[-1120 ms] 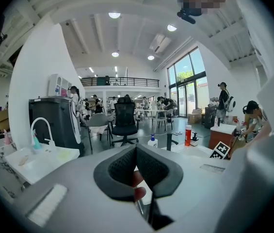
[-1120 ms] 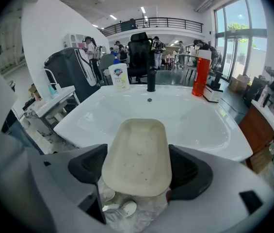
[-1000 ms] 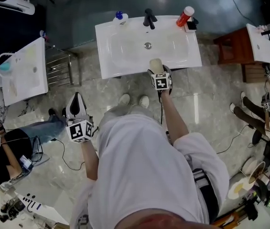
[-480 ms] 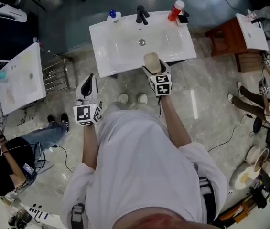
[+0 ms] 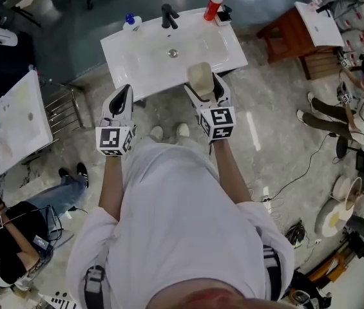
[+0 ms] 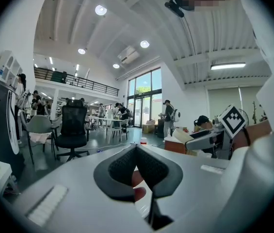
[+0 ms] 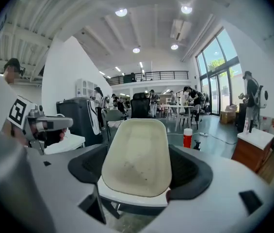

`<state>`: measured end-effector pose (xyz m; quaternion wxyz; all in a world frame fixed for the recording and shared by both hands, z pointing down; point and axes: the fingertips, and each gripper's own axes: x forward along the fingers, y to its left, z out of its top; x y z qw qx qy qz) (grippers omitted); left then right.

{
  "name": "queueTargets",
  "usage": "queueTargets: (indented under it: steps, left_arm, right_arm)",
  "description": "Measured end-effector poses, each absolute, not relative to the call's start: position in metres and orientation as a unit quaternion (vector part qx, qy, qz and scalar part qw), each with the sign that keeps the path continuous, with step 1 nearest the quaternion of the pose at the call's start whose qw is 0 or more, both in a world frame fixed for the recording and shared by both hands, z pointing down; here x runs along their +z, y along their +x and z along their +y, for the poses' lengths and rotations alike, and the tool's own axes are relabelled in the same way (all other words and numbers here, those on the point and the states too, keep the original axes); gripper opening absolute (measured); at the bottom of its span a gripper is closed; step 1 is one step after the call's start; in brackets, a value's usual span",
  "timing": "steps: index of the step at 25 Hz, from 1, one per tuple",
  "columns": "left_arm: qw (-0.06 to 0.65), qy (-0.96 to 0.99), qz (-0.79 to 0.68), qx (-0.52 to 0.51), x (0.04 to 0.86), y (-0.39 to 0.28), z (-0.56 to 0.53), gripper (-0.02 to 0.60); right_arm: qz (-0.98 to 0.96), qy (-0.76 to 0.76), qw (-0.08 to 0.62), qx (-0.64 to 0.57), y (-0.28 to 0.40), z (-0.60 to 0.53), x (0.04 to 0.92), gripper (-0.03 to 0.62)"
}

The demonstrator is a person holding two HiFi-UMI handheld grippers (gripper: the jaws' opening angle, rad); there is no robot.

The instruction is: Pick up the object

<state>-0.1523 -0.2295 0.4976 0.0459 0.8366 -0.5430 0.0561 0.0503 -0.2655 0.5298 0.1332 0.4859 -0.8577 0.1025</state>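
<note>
A cream, rounded-rectangular block [image 7: 137,154] fills the space between the black pads of my right gripper [image 7: 139,168], which is shut on it. From the head view the block [image 5: 200,77] sticks out of the right gripper [image 5: 201,85], held in the air just in front of the white sink basin [image 5: 136,63]. My left gripper [image 5: 122,95] is level with it to the left, its jaws closed to a point and nothing in them. In the left gripper view the left gripper [image 6: 137,148] has its pads meeting.
A black faucet [image 5: 168,15], a red bottle [image 5: 214,5] and a blue-capped bottle [image 5: 130,22] stand along the sink's back edge. A second basin [image 5: 14,118] and a metal rack [image 5: 62,111] are at the left, a wooden stand [image 5: 291,37] at the right. People sit at both sides.
Both grippers have drawn back from the sink, the right one still carrying the cream block. The left gripper rose from low at the left to level with the right one.
</note>
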Motion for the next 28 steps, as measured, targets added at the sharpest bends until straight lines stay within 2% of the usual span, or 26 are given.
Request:
queueTargets:
  steps: [14, 28]
  left_arm:
    - [0.018, 0.886, -0.463, -0.001, 0.430, -0.103, -0.241, 0.000]
    - [0.002, 0.903, -0.430, -0.015, 0.409, -0.092, -0.226, 0.000]
  right_arm:
    - [-0.837, 0.546, 0.035, -0.021, 0.076, -0.232, 0.394, 0.393]
    - [-0.818, 0.574, 0.011, -0.042, 0.088, -0.207, 0.376, 0.393]
